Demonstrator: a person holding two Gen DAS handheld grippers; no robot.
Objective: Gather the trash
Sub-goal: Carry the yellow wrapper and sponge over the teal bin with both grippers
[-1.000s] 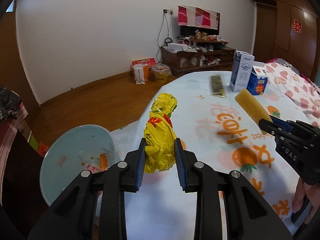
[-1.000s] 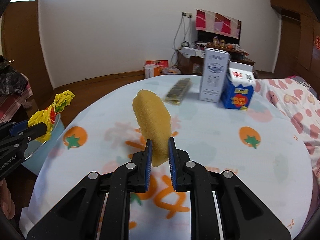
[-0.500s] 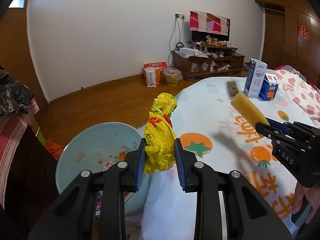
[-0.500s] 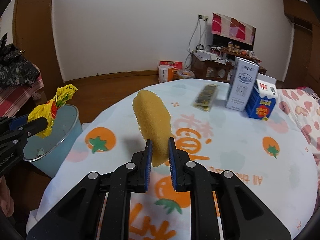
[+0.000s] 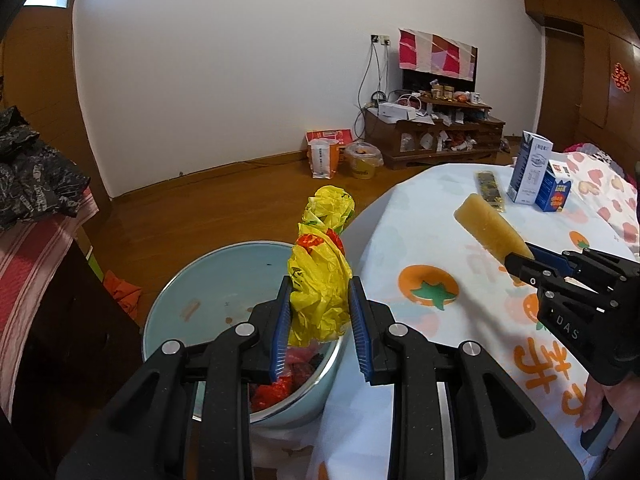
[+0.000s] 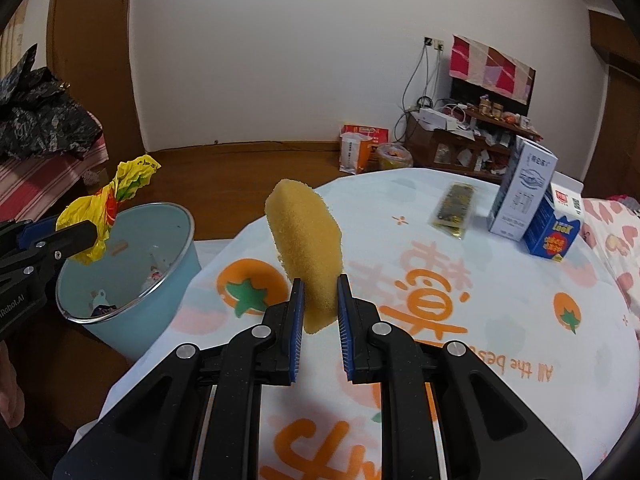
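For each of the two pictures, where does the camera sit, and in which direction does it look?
Left wrist: sits on the left gripper, looks along its fingers over the yellow bag and blue bin; the right gripper shows.
Right wrist: sits on the right gripper, looks past the sponge across the table; the left gripper shows.
Shared: bin, bag, sponge, table, cartons.

Home living room, cluttered TV cabinet (image 5: 434, 132), tablecloth (image 6: 460, 300)

A crumpled yellow plastic bag (image 5: 320, 276) with red and green print sits above a pale blue bin (image 5: 168, 320). A tan sponge (image 6: 306, 252) stands out against the white worktop cloth (image 6: 480, 300) patterned with orange tomatoes and lettering.
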